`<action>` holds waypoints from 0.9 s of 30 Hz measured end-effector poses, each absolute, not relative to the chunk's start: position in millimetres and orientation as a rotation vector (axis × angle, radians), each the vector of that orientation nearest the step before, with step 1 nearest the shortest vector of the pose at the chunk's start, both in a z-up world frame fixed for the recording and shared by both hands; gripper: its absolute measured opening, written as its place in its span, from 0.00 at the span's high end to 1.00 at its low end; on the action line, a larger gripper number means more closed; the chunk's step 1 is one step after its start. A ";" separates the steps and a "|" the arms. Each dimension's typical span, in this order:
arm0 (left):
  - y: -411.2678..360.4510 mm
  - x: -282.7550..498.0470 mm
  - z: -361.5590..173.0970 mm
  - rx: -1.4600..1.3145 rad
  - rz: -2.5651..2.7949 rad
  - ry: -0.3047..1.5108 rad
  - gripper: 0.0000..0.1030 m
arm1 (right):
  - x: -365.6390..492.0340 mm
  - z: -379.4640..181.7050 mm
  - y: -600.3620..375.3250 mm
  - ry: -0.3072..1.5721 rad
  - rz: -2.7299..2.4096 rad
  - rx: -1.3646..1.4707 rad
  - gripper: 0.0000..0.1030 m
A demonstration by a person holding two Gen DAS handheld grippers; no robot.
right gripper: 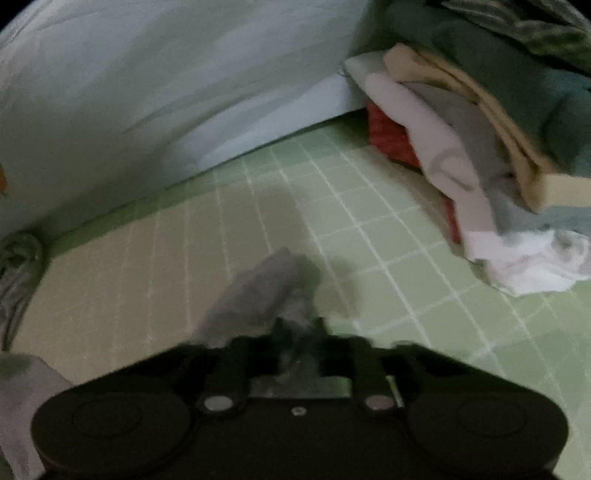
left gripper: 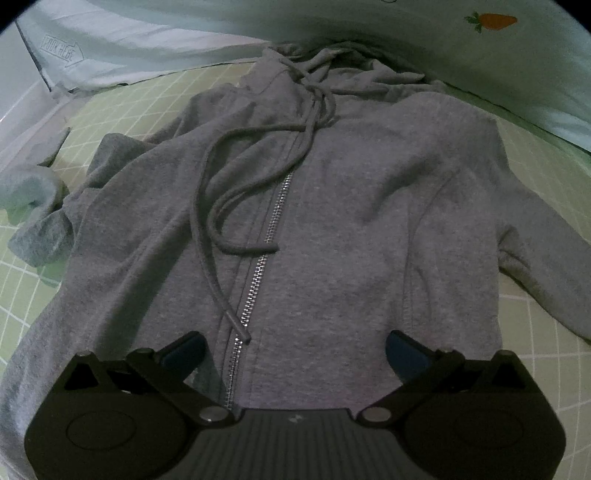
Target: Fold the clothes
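Green checked bedding (left gripper: 535, 325) bears the grey hoodie (left gripper: 332, 221) under the left gripper's (left gripper: 295, 350) wide jaws; right gripper (right gripper: 299, 328) pinches its sleeve (right gripper: 258, 291)

Left wrist view — arrow-shaped outline label (left gripper: 61, 50) on pale sheet (left gripper: 147, 44), upper left. Lettering inside arrow, seen tilted, reads roughly "LOOK HERE"; first word uncertain. Orange carrot print (left gripper: 493, 21) on pale fabric, upper right — picture only, no lettering. Right wrist view blurred; nothing readable there.
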State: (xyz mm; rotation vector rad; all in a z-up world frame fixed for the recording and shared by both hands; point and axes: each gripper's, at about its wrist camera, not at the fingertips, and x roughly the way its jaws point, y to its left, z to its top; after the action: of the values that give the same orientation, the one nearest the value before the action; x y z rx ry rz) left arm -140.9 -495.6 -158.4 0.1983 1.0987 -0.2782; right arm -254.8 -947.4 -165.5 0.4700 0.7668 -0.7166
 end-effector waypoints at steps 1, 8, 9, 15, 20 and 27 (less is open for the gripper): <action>-495.8 -140.7 -158.3 0.197 -0.277 1.100 0.00 | -262.7 -162.8 -943.7 0.758 -0.745 0.441 0.94; -496.2 -141.8 -158.5 0.188 -0.265 1.099 0.00 | -335.9 -134.9 -936.6 0.695 -0.940 0.495 0.95; -496.2 -141.7 -158.5 0.186 -0.262 1.100 0.00 | -346.7 -127.5 -935.3 0.688 -0.973 0.501 0.95; -495.0 -143.3 -158.2 0.150 -0.221 1.117 0.00 | -375.0 -96.6 -915.8 0.748 -1.081 0.448 0.95; -493.5 -143.2 -158.9 0.147 -0.219 1.122 0.00 | -334.0 -95.8 -905.7 0.786 -1.052 0.301 0.95; -494.2 -143.1 -159.1 0.148 -0.218 1.124 0.00 | -239.4 -133.3 -889.7 0.810 -0.743 0.311 0.94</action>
State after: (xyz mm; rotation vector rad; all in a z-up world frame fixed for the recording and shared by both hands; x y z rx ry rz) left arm -143.1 -494.2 -159.1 0.1482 1.1237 -0.2182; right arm -239.4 -889.7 -133.3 0.3107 0.8103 -0.7435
